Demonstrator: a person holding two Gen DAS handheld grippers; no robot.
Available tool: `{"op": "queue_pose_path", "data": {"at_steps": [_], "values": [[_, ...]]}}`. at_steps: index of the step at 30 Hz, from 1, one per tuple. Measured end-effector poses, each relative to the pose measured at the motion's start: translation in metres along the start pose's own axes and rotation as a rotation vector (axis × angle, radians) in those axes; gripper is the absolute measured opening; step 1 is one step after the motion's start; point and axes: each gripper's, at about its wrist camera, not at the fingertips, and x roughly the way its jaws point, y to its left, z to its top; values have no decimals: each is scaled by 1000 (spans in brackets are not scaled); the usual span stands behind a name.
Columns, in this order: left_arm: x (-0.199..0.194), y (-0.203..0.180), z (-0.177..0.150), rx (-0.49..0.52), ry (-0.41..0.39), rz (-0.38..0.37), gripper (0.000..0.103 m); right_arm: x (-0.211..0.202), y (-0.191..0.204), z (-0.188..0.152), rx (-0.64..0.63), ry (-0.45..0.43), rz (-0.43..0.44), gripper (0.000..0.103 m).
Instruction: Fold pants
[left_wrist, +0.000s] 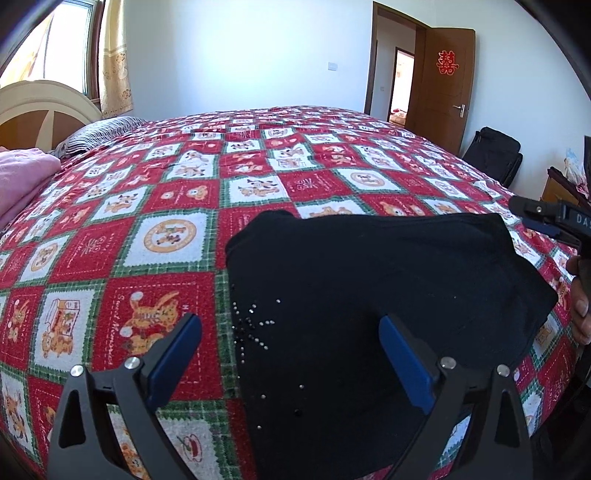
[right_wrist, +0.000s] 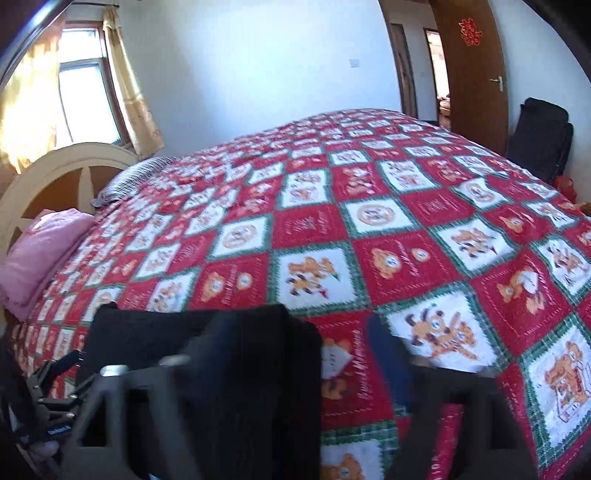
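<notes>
Black pants (left_wrist: 369, 266), folded into a compact pile with small rhinestones (left_wrist: 255, 325) near the left edge, lie on the red patchwork quilt (left_wrist: 147, 221). My left gripper (left_wrist: 289, 319) is open above the pile's near left part, one blue pad over the quilt and the other over the cloth. In the right wrist view the pants (right_wrist: 147, 332) fill the lower left. My right gripper (right_wrist: 299, 332), blurred, is open with the pile's right edge between its wide-apart pads. A finger (left_wrist: 535, 208) of the right gripper shows at the pile's far right corner.
A person's hand (left_wrist: 581, 306) is at the right edge. A pink folded blanket (left_wrist: 22, 177) and a striped pillow (left_wrist: 99, 133) lie by the headboard (right_wrist: 55, 173). A black bag (left_wrist: 495, 155) stands beyond the bed beside an open brown door (left_wrist: 443, 85).
</notes>
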Motion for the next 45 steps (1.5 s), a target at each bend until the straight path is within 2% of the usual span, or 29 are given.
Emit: {"op": "queue_pose_path", "data": {"at_steps": [1,3,5,6,8,10,12,19,22,24,27,30,35,37,38,40,45], "values": [[-1,0,0,1,-2,3,99,2,4,0,-17,3,-11,83],[-2,1,0,3,-10,8,99,7,10,0,-45,8,-21,73],[-2,2,0,4,-15,17,99,16,13,-2,-62,41,-30,49],[-1,3,0,1,-15,17,99,23,13,-3,-65,67,-35,45],[0,5,0,-6,-14,17,100,31,10,-7,-55,98,-24,27],[1,7,-1,-6,-15,21,101,33,7,-10,-64,107,-44,15],[1,8,-1,-12,-15,20,102,31,5,-10,-71,108,-50,9],[-4,6,1,-1,-22,33,102,30,1,-15,-84,108,-80,6],[-7,6,2,1,-35,30,102,21,1,-16,-82,79,-85,5],[-3,5,1,7,-24,30,103,27,1,-19,-97,100,-87,6],[2,4,-1,19,-16,32,103,27,1,-18,-108,98,-76,6],[0,5,0,10,-17,30,103,10,8,-20,-115,73,-85,12],[0,5,-1,9,-10,27,103,-33,32,-37,-188,41,40,13],[0,5,-1,9,-7,26,103,-38,40,-51,-223,80,95,19],[0,5,-2,8,-6,25,103,-35,41,-61,-236,122,108,23],[2,5,-2,7,0,15,103,-25,35,-75,-240,187,83,23],[4,8,-2,-3,6,6,103,-24,22,-77,-189,190,139,23]]}}
